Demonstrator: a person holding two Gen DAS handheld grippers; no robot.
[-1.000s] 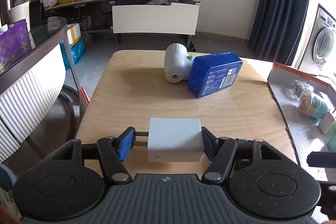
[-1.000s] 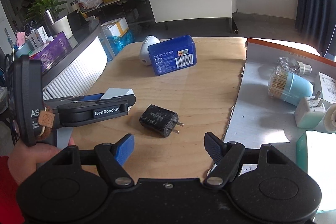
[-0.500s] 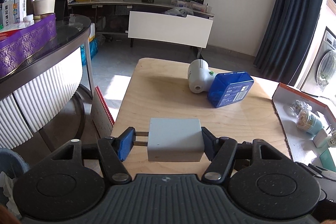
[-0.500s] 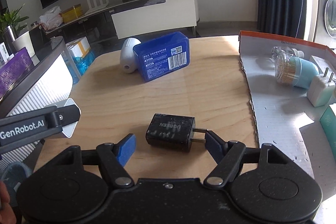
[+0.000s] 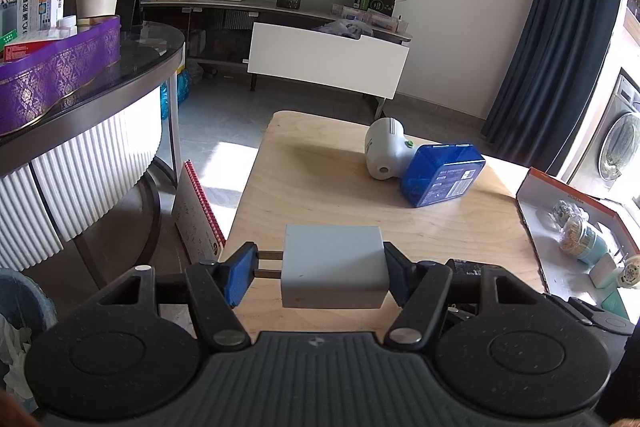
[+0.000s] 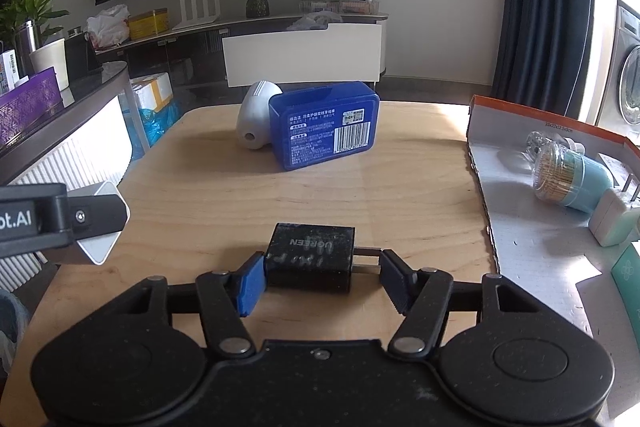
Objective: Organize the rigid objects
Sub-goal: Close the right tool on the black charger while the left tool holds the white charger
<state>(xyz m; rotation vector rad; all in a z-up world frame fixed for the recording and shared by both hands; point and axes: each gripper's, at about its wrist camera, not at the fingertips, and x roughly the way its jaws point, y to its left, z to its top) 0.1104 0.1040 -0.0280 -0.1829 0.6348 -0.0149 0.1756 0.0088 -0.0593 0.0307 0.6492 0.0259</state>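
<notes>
My left gripper (image 5: 320, 277) is shut on a white charger block (image 5: 334, 265), held above the wooden table (image 5: 320, 187) with its prongs against the left pad. It also shows at the left of the right wrist view (image 6: 102, 223). My right gripper (image 6: 320, 277) has closed around a black charger (image 6: 310, 257) on the table; the left pad touches its body and the right pad its prongs. A blue box (image 6: 324, 125) and a white device (image 6: 254, 119) lie at the far side of the table.
An orange-rimmed cardboard tray (image 6: 520, 187) on the right holds a teal toothpick jar (image 6: 572, 173), a white plug (image 6: 614, 217) and other small items. A dark counter with a purple box (image 5: 56, 67) stands to the left. A red-spiral notebook (image 5: 198, 219) leans beside the table.
My right gripper moved forward and down and closed onto the black charger. My left gripper rose and drew back to the left, still holding the white charger.
</notes>
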